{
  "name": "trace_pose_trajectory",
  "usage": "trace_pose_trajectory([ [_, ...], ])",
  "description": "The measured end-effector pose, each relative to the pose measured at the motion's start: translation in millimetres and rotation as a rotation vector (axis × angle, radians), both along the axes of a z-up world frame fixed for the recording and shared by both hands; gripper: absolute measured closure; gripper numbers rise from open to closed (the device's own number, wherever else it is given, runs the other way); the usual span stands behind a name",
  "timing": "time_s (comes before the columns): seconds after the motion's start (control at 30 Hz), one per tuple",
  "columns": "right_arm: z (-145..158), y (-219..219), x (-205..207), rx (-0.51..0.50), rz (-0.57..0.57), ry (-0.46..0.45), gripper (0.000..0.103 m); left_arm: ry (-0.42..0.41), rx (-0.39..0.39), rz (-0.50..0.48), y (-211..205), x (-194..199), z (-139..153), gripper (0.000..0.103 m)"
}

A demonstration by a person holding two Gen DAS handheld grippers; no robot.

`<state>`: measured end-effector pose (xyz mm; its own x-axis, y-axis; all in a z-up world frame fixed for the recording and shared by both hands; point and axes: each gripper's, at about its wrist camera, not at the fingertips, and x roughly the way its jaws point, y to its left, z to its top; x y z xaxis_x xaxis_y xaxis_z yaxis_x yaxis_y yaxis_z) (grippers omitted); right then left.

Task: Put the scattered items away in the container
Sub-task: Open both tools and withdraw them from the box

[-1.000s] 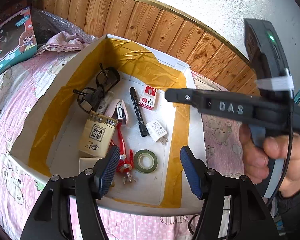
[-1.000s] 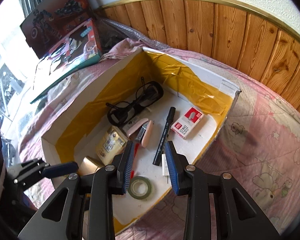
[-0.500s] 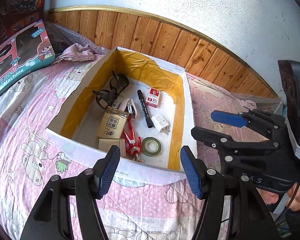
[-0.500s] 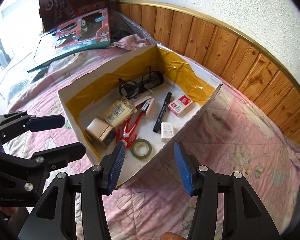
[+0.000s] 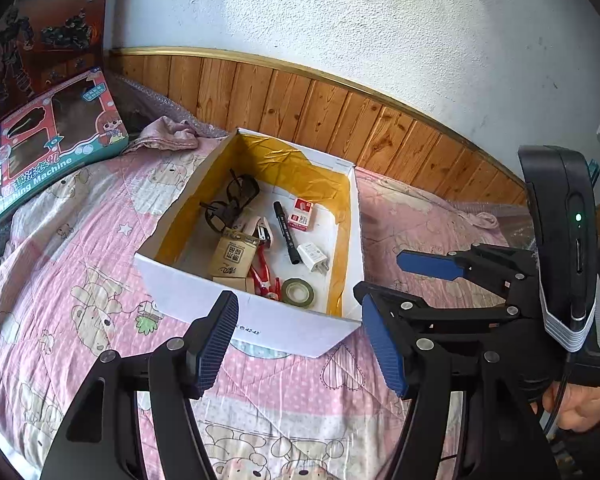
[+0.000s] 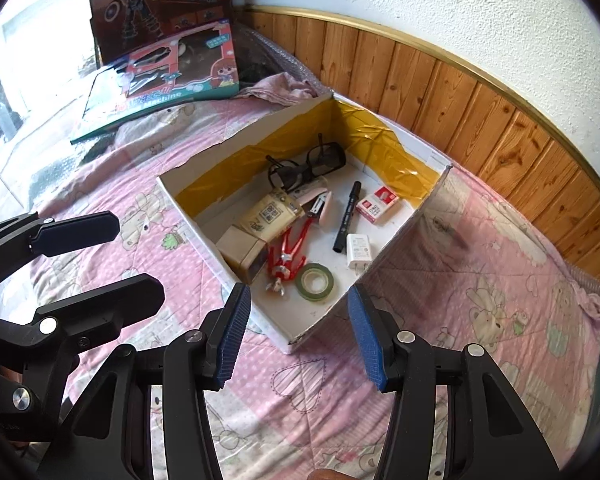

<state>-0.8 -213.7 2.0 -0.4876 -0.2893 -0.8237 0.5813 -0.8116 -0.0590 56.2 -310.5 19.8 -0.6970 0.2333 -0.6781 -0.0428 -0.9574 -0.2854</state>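
A white cardboard box point(image 5: 244, 320) point(image 6: 260, 156) lined with yellow tape lies on the pink quilt. Inside it are black glasses point(image 5: 232, 200) point(image 6: 312, 164), a black marker point(image 5: 286, 232), a red-and-white staple box point(image 6: 378, 204), a white charger plug point(image 5: 314, 256), a green tape roll point(image 5: 298, 292) point(image 6: 315, 281), a red toy figure point(image 6: 290, 252), a tan tissue pack point(image 5: 234, 254) and a pink stapler point(image 6: 320, 204). My left gripper point(image 5: 300, 340) point(image 6: 136, 258) hangs open and empty before the box's near wall. My right gripper point(image 6: 300, 332) point(image 5: 384, 276) is open and empty at the box's near corner.
Two toy boxes point(image 5: 48, 144) point(image 6: 172, 68) lean at the far left. A crumpled pink cloth point(image 5: 168, 138) lies behind the box. A wood-panelled wall point(image 5: 340, 120) runs along the back. A person's hand point(image 5: 580, 408) holds the right gripper's handle.
Both grippers have drawn back and up from above the box, so the whole box now shows. The right gripper's jaws have widened from nearly closed to open.
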Motion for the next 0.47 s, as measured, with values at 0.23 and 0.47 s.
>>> trace_pose_trajectory([
  [0.23, 7, -4, 17, -0.038, 0.001, -0.012, 0.049, 0.043, -0.002, 0.031, -10, 22, 14, 0.030],
  [0.47, 12, -3, 24, -0.036, -0.033, -0.002, 0.049, 0.076, 0.011, 0.034, -14, 39, 24, 0.029],
])
